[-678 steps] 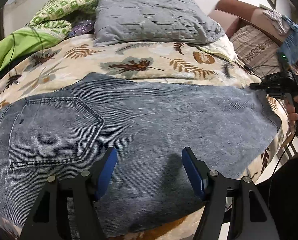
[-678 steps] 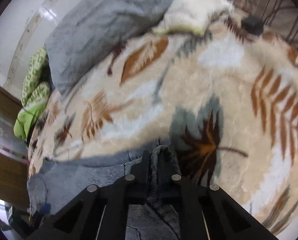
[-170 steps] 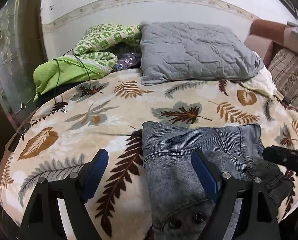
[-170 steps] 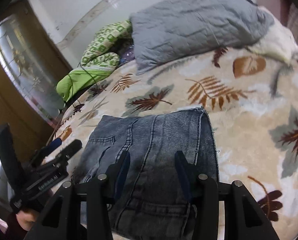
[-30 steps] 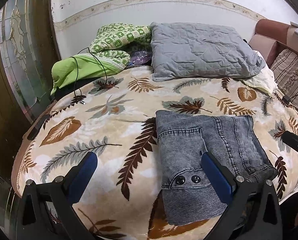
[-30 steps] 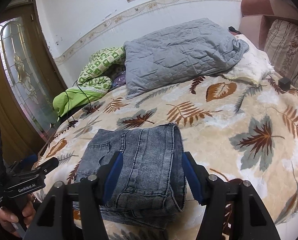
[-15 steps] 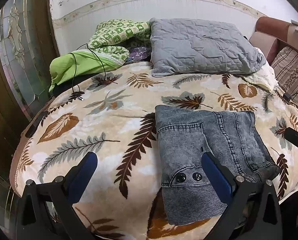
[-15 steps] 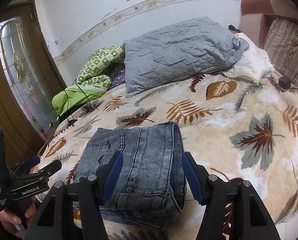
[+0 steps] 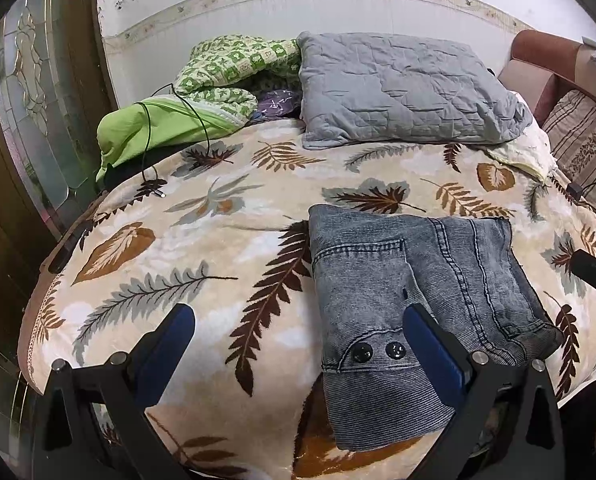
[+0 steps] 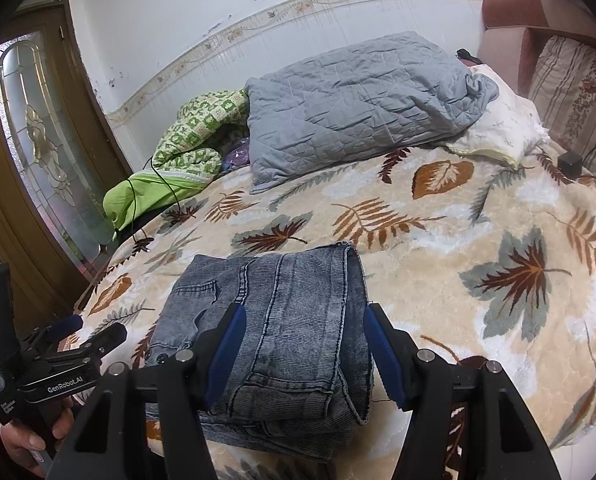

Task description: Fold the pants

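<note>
Grey-blue denim pants (image 9: 414, 276) lie folded in a compact stack on the leaf-print blanket (image 9: 201, 256), near the bed's front edge. They also show in the right wrist view (image 10: 285, 328). My left gripper (image 9: 298, 332) is open wide and empty, held back above the front edge, left of the stack. My right gripper (image 10: 302, 344) is open and empty, held above the near end of the stack without touching it. The left gripper also shows in the right wrist view (image 10: 85, 336) at the lower left.
A grey quilted pillow (image 9: 402, 88) and a green blanket (image 9: 185, 108) lie at the head of the bed. A black cable (image 9: 157, 184) lies on the blanket's left. A brown sofa with a striped cushion (image 10: 574, 92) stands at right. A wooden door (image 10: 37, 152) stands at left.
Both grippers stay open and off the pants. The views have shifted only slightly; the folded stack has not moved.
</note>
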`<state>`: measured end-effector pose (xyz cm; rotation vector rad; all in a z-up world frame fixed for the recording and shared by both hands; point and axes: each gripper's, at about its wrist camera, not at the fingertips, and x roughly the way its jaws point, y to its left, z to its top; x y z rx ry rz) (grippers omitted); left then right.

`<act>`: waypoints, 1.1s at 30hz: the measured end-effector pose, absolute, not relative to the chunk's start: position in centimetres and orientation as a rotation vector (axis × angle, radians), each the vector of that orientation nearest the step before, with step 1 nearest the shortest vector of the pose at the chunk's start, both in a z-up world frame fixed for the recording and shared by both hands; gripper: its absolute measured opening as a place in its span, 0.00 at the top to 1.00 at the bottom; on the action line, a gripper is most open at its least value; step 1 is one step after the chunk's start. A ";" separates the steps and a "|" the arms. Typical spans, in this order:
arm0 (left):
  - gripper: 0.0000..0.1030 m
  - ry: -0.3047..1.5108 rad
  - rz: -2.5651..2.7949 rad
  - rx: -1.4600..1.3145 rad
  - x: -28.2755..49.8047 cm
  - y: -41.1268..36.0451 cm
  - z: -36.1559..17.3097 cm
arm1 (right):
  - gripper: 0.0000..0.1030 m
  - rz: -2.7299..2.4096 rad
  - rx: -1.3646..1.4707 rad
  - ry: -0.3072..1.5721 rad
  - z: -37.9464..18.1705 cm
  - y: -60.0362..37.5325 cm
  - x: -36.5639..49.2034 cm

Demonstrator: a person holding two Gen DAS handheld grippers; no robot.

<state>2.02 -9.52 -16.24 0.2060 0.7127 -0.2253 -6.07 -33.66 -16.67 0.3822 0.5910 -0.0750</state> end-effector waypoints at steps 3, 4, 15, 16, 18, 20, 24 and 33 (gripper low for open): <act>0.00 0.714 -0.226 0.205 2.0 -9.5 -16.2 | 0.37 -0.075 0.384 0.593 -16.7 -33.7 -6.0; 0.00 0.714 -0.226 0.206 2.0 -9.5 -16.3 | 0.37 -0.076 0.385 0.593 -16.7 -33.7 -6.0; 0.00 0.714 -0.225 0.204 2.1 -9.6 -16.3 | 0.37 -0.075 0.383 0.595 -16.8 -33.7 -6.0; 0.00 0.713 -0.226 0.204 2.1 -9.6 -16.4 | 0.37 -0.075 0.382 0.595 -16.8 -33.7 -6.0; 0.00 0.714 -0.226 0.205 2.1 -9.6 -16.5 | 0.37 -0.076 0.383 0.596 -16.8 -33.7 -6.0; 0.00 0.714 -0.226 0.205 2.1 -9.6 -16.4 | 0.37 -0.075 0.383 0.597 -16.8 -33.7 -6.0; 0.00 0.714 -0.226 0.204 2.0 -9.6 -16.4 | 0.37 -0.076 0.382 0.600 -16.8 -33.6 -5.9; 0.00 0.715 -0.226 0.205 2.1 -9.6 -16.4 | 0.37 -0.078 0.382 0.605 -16.9 -33.5 -5.9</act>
